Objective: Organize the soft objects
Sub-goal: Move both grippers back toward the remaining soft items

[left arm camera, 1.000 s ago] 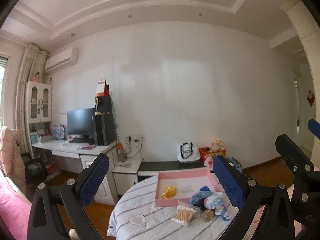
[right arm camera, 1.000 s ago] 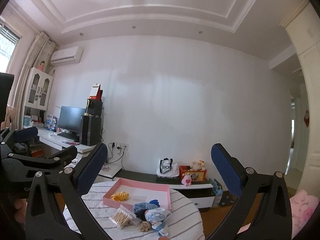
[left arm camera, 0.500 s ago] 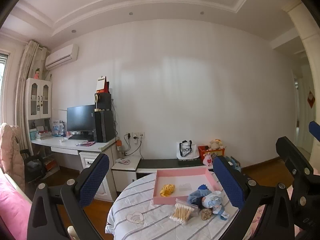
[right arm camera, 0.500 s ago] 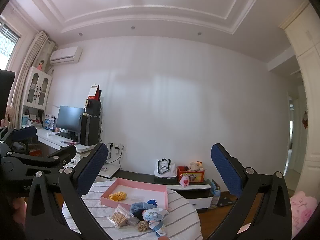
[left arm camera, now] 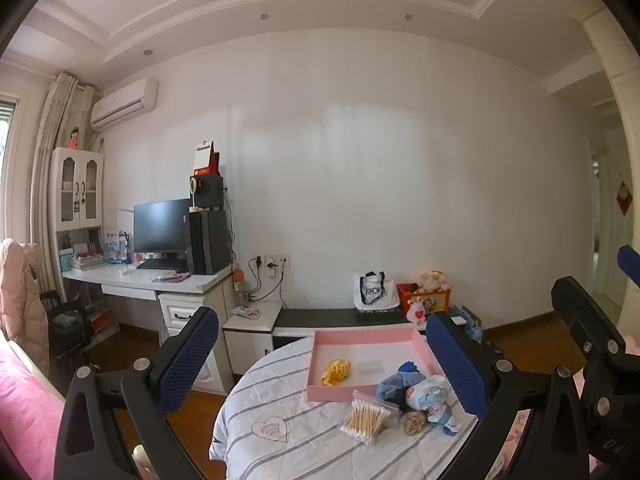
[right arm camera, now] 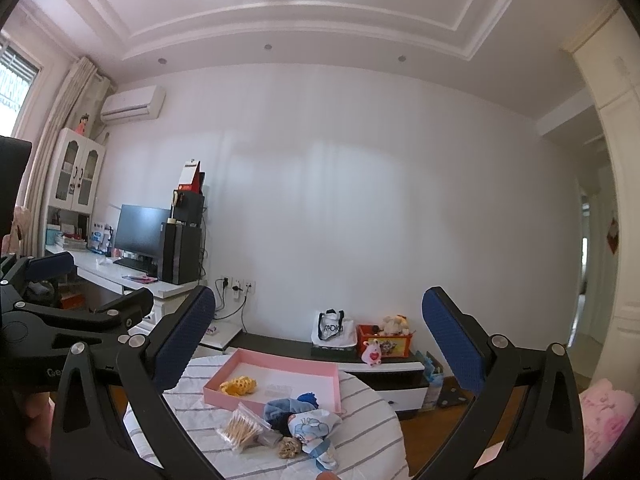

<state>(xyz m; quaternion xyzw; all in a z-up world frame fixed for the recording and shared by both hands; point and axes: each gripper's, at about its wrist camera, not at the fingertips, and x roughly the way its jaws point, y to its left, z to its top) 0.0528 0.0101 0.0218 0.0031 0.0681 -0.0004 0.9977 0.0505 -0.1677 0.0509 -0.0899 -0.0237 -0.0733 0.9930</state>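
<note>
While soft pile (left arm camera: pixel 420 396) lies on striped table (left arm camera: pixel 280 400) touching pink tray (left arm camera: pixel 368 336) at its 5 o'clock, yellow knit (left arm camera: pixel 336 371) sits inside tray. L gripper (left arm camera: pixel 320 356) + R gripper (right arm camera: pixel 316 344): both fingers wide apart, holding nothing, above table.

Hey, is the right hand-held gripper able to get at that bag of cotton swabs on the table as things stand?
Probably yes. The right hand-held gripper is open, and the bag of cotton swabs lies uncovered at the near edge of the pile, in front of the pink tray.
</note>
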